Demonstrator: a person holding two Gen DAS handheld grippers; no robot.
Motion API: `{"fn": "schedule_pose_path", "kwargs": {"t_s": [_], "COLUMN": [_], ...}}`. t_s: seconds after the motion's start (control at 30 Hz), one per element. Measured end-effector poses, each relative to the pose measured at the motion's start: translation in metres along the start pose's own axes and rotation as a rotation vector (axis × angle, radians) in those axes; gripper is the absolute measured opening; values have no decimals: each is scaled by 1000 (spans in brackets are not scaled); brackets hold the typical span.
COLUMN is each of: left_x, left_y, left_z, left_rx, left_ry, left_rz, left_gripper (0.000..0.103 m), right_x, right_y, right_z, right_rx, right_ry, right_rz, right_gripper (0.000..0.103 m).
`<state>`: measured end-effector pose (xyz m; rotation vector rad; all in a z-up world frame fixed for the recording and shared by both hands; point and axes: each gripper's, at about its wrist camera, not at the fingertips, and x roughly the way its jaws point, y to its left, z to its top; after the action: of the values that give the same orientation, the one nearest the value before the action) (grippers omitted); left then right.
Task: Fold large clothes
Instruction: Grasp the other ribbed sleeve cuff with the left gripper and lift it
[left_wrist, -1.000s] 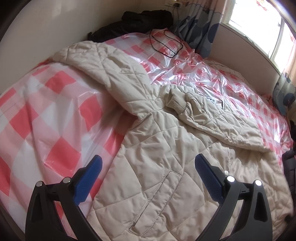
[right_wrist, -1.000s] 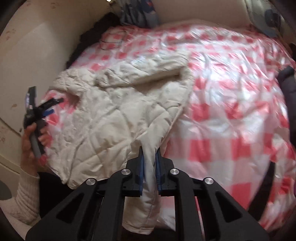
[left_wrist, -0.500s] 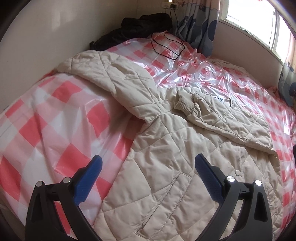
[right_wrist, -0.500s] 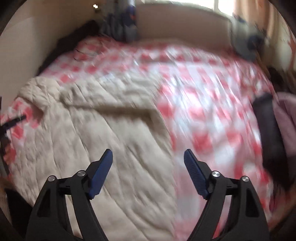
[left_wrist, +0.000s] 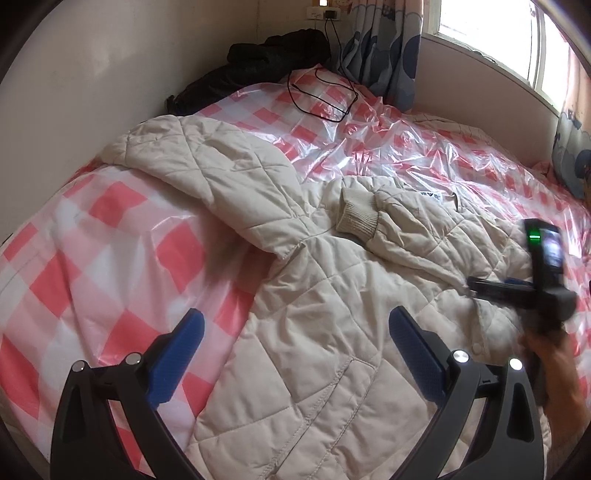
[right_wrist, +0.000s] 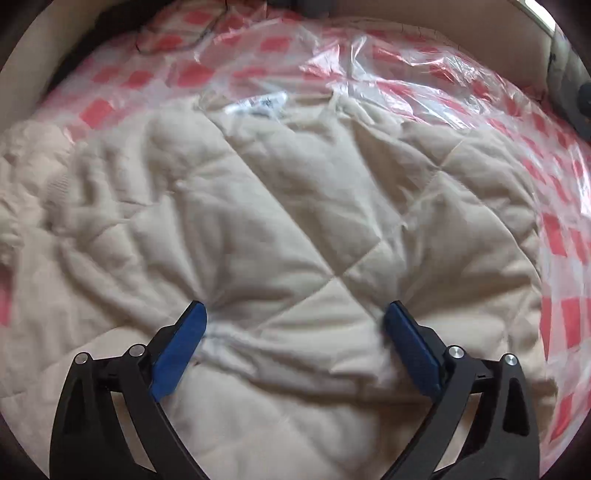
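Your cream quilted jacket (left_wrist: 332, 295) lies spread across a bed (left_wrist: 92, 258) covered in a red-and-white checked sheet under clear plastic. One sleeve is folded across the chest, its ribbed cuff (left_wrist: 356, 218) near the collar; the other sleeve (left_wrist: 207, 166) stretches out toward the wall.

Your left gripper (left_wrist: 295, 339) hangs over the jacket's lower half near its side edge, jaws spread wide with nothing between them.

Your right gripper (right_wrist: 295, 325) has just been opening and now stands spread wide. Both blue fingertips (right_wrist: 192, 321) dent the padded fabric, though the picture is blurred, so I cannot tell how hard they press. No fabric is pinched between them.

A black cable (left_wrist: 321, 96) and dark clothing (left_wrist: 266, 59) lie at the far corner.
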<state>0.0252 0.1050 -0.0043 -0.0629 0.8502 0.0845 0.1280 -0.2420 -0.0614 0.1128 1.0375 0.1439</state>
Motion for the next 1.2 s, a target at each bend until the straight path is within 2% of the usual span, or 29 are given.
{"fn": "schedule_pose_path", "kwargs": {"t_s": [0.03,0.13,0.17,0.23,0.3,0.33,0.43,0.53,0.57,0.63,0.73,0.77,0.83,0.9,1.1,1.13,1.17,1.2], "left_x": [0,-3,-7,-17,-23,-24,-16,2,9,31,71,85,104,114,151,154,154,155], "left_y": [0,6,13,36,66,82,144,208,222,259,316,334,353,354,340,338,339,339], "left_z": [0,1,5,18,38,47,92,143,153,173,184,183,178,181,193,193,193,193], "left_rx": [-7,-39,-63,-137,-233,-277,-417,-455,-455,-502,-654,-742,-864,-868,-785,-775,-767,-760], "left_ry": [-3,-15,-37,-88,-118,-135,-172,-205,-201,-165,-114,-99,-114,-119,-36,-41,-57,-80], "left_rz": [-14,-53,-68,-92,-145,-167,-182,-28,-4,-5,-101,-150,-218,-236,-206,-199,-196,-196], "left_gripper": [96,96,96,96,96,96,96,96,96,96,96,96,96,96,96,95,94,87], "right_x": [-23,-81,-102,-118,-113,-103,-96,-102,-100,-93,-79,-76,-72,-70,-61,-60,-60,-59], "right_y": [-3,-10,-15,-21,-25,-28,-17,0,5,13,15,14,13,13,17,18,19,19], "right_z": [-9,-44,-64,-83,-87,-84,-80,-85,-84,-88,-89,-89,-89,-89,-90,-90,-90,-90], "right_rx": [17,45,69,120,198,240,225,182,169,165,181,186,196,195,183,180,178,178], "right_ry": [-49,-169,-218,-265,-249,-220,-210,-219,-214,-198,-159,-152,-143,-143,-118,-117,-116,-115], "right_rz": [46,103,137,172,216,270,306,324,328,331,350,350,350,342,330,327,326,326], "right_gripper": [94,95,96,96,96,96,96,96,96,96,96,96,96,96,96,96,96,96]}}
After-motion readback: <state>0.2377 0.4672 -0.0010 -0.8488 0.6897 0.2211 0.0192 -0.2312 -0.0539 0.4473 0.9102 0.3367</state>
